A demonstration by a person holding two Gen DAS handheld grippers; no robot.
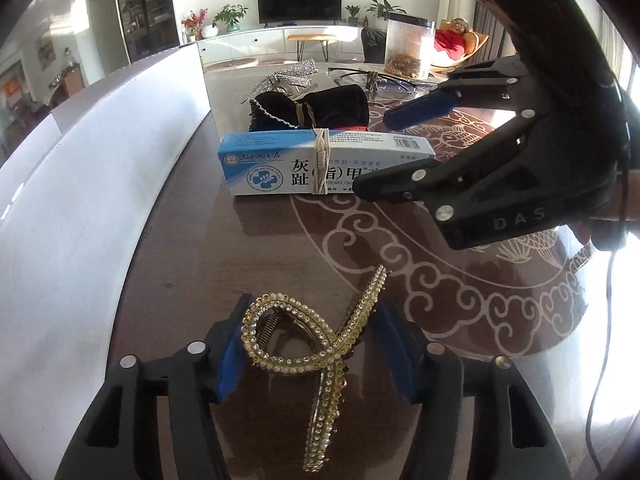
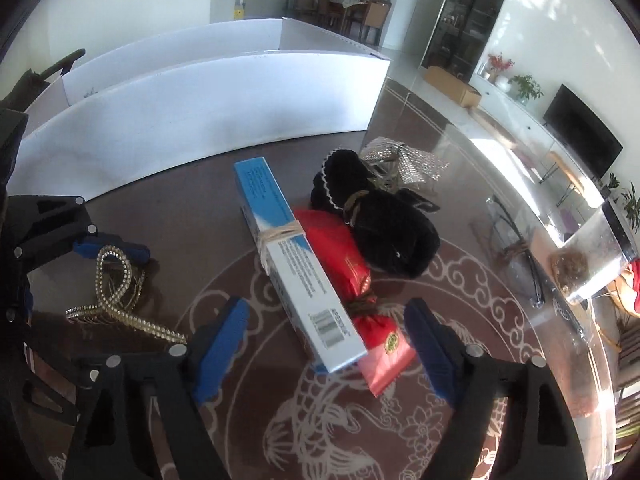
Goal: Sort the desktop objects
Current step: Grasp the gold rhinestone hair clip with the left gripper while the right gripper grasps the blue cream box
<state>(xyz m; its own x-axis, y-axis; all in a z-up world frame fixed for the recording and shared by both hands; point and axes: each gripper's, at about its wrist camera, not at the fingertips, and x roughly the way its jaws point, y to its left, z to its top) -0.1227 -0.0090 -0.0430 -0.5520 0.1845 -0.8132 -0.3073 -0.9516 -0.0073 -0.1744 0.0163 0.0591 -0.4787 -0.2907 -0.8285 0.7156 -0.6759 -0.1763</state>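
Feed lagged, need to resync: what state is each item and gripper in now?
Hair clip: flat on table, between left gripper pads.
Left gripper: around clip, grip unclear.
Right gripper: open, straddling box end.
Box: flat, string-tied.
Red pouch: lying beside box, tied.
Black pouch: lying, tied.

Glossy glass tabletop (image 2: 460, 184), sparkling rhinestone-and-metal hair clip (image 1: 316, 344), smooth cardboard box (image 2: 288, 256), matt black velvet pouch (image 2: 384, 216).

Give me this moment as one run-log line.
left hand-held gripper: closing around gold hair clip | right hand-held gripper: closing, straddles blue box, not gripping | white bin: behind
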